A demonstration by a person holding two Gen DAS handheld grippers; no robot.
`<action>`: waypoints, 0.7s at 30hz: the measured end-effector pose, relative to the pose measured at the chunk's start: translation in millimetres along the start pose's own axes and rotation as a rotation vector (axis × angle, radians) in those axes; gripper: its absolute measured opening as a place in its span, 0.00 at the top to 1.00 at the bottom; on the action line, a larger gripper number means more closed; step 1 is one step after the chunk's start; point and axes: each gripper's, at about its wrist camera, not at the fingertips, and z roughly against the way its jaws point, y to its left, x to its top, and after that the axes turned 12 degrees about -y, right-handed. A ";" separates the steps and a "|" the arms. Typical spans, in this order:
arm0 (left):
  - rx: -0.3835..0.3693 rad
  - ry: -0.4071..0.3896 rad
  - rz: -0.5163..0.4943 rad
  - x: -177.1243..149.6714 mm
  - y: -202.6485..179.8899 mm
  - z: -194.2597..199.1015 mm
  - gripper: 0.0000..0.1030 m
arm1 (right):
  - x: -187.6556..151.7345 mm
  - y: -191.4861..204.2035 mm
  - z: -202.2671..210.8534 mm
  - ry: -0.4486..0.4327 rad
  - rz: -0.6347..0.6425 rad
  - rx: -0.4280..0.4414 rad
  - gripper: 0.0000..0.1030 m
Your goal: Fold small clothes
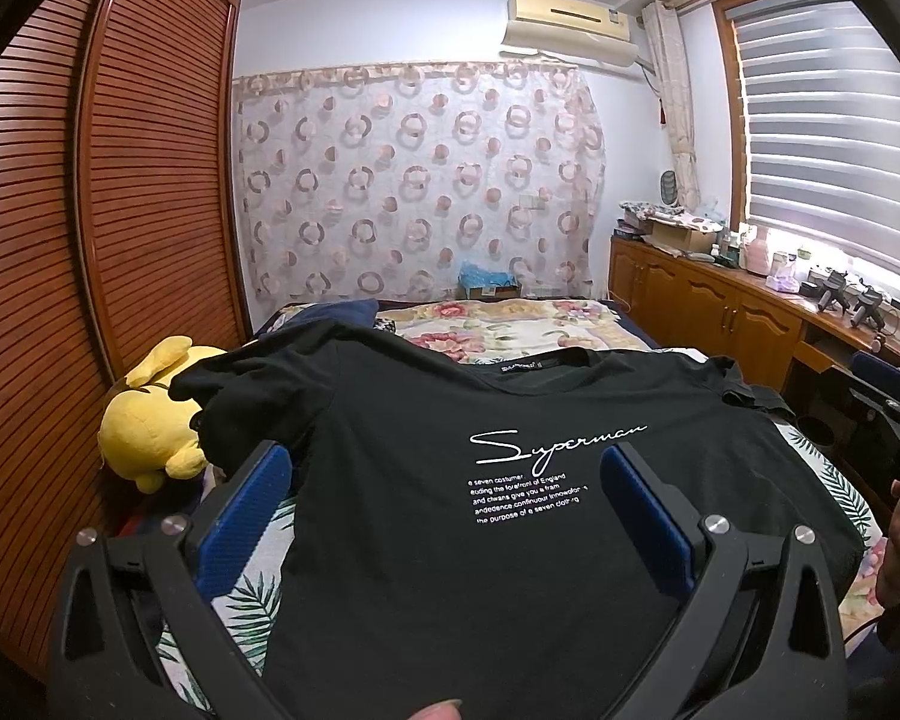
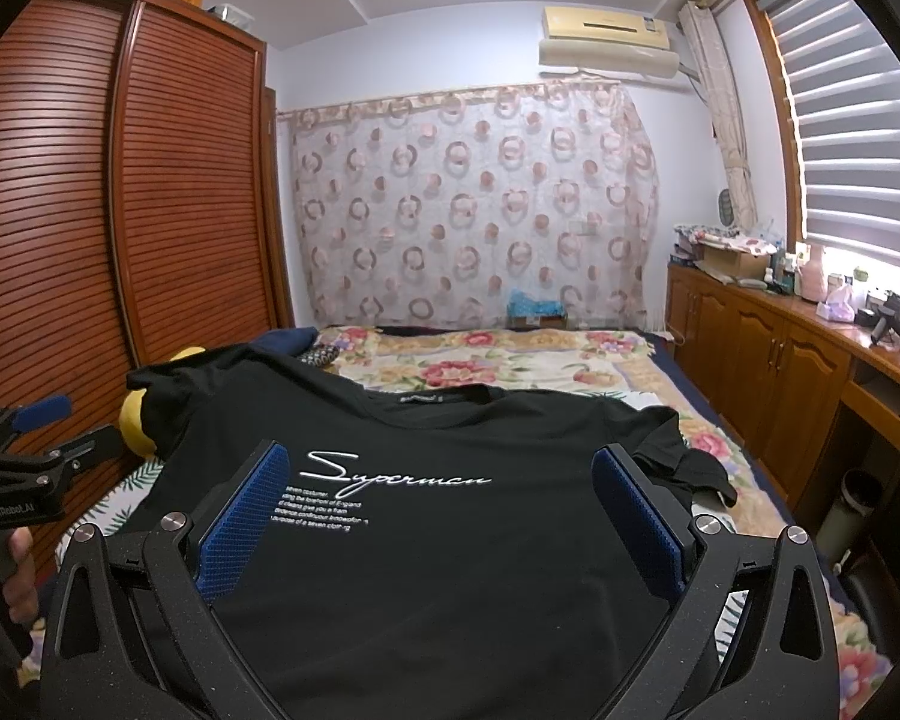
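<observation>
My left gripper (image 1: 450, 468) and right gripper (image 2: 438, 474) both hang with jaws spread wide, gripping nothing. The shirt (image 1: 480, 540) lies flat on the bed (image 1: 510, 324), beneath and ahead of both.

A bed (image 1: 570, 324) carries everything, covered by a floral blanket (image 2: 510, 366) beyond the jaws and a leaf-print sheet (image 1: 246, 594) beneath them. A black T-shirt (image 1: 450, 540) lies spread flat between and ahead of the jaws. A yellow plush toy (image 1: 144, 426) rests left of them.
</observation>
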 end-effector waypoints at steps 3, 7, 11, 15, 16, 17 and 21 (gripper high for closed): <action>0.000 0.000 0.000 -0.8 1.9 -0.9 0.00 | 0.2 0.2 0.0 0.000 0.000 0.000 0.00; 0.001 -0.002 -0.001 4.0 7.1 0.6 0.00 | 0.3 0.3 0.0 0.000 0.001 -0.001 0.00; 0.001 -0.002 -0.002 6.7 11.7 -0.8 0.00 | -0.2 0.5 0.4 -0.001 0.000 0.000 0.00; 0.002 -0.004 -0.003 6.1 10.9 -0.5 0.00 | 0.3 0.7 0.0 0.000 0.001 -0.001 0.00; 0.002 -0.004 -0.003 6.1 10.8 -0.5 0.00 | 0.4 0.7 0.0 0.000 0.001 0.000 0.00; 0.002 -0.004 -0.003 5.9 10.9 -0.5 0.00 | 0.3 0.8 0.0 0.000 0.001 -0.001 0.00; 0.002 -0.006 -0.004 5.8 11.2 -0.6 0.00 | -0.1 1.0 0.5 0.000 0.001 -0.001 0.00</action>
